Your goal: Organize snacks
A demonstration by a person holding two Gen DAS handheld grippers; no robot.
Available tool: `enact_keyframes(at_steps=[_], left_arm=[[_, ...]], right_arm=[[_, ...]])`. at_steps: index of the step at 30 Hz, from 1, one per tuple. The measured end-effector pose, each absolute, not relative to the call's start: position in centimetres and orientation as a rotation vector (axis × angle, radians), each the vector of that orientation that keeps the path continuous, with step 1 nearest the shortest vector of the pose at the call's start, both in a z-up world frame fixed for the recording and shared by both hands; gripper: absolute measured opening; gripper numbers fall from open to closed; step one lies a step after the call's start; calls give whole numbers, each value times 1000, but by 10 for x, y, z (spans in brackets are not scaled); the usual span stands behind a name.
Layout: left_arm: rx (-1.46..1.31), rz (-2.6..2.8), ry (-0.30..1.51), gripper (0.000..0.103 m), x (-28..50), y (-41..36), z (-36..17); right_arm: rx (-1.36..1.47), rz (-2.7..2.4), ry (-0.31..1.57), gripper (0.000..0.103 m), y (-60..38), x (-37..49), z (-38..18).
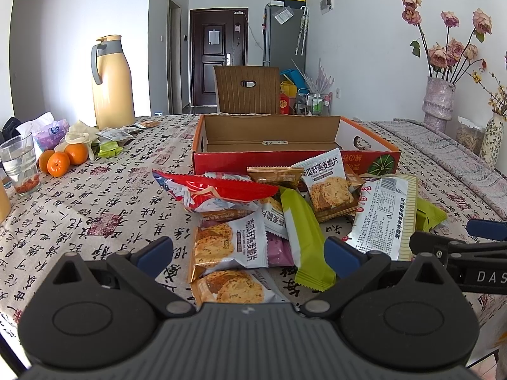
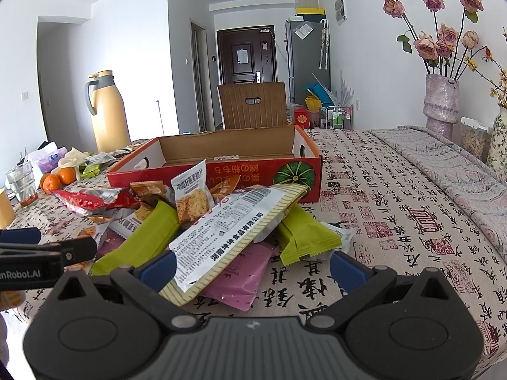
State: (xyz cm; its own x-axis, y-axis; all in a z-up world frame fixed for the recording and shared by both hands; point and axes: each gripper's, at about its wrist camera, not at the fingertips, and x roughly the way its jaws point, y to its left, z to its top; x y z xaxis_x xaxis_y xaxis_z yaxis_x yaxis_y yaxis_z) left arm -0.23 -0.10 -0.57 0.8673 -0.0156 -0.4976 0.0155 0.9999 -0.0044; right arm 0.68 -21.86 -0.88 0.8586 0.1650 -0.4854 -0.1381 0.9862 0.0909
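Observation:
A pile of snack packets lies on the table in front of an open, empty red cardboard box (image 1: pixel 285 158) (image 2: pixel 215 174). In the left wrist view my left gripper (image 1: pixel 248 253) is open, its jaws on either side of an oat-crisp packet (image 1: pixel 228 243), with a green bar (image 1: pixel 301 237) and a red bag (image 1: pixel 215 193) just beyond. In the right wrist view my right gripper (image 2: pixel 253 267) is open around the near end of a long white-and-yellow packet (image 2: pixel 228 231) lying on a pink packet (image 2: pixel 240 281). A second green bar (image 2: pixel 301 237) lies to the right.
A yellow thermos jug (image 1: pixel 112 82), oranges (image 1: pixel 63 158), a glass (image 1: pixel 20 164) and a tissue pack (image 1: pixel 50 134) stand at the left. Flower vases (image 1: pixel 439 101) and a folded grey cloth (image 2: pixel 443 164) are at the right. A brown chair (image 1: pixel 247 90) stands behind the box.

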Motion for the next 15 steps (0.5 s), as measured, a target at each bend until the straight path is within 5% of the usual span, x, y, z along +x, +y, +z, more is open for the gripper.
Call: enact_keyframes(at_steps=[15], left_arm=[[-23,4,531,103,10,12,-4]], right_arm=[[50,164,521,103,-208,23,-4]])
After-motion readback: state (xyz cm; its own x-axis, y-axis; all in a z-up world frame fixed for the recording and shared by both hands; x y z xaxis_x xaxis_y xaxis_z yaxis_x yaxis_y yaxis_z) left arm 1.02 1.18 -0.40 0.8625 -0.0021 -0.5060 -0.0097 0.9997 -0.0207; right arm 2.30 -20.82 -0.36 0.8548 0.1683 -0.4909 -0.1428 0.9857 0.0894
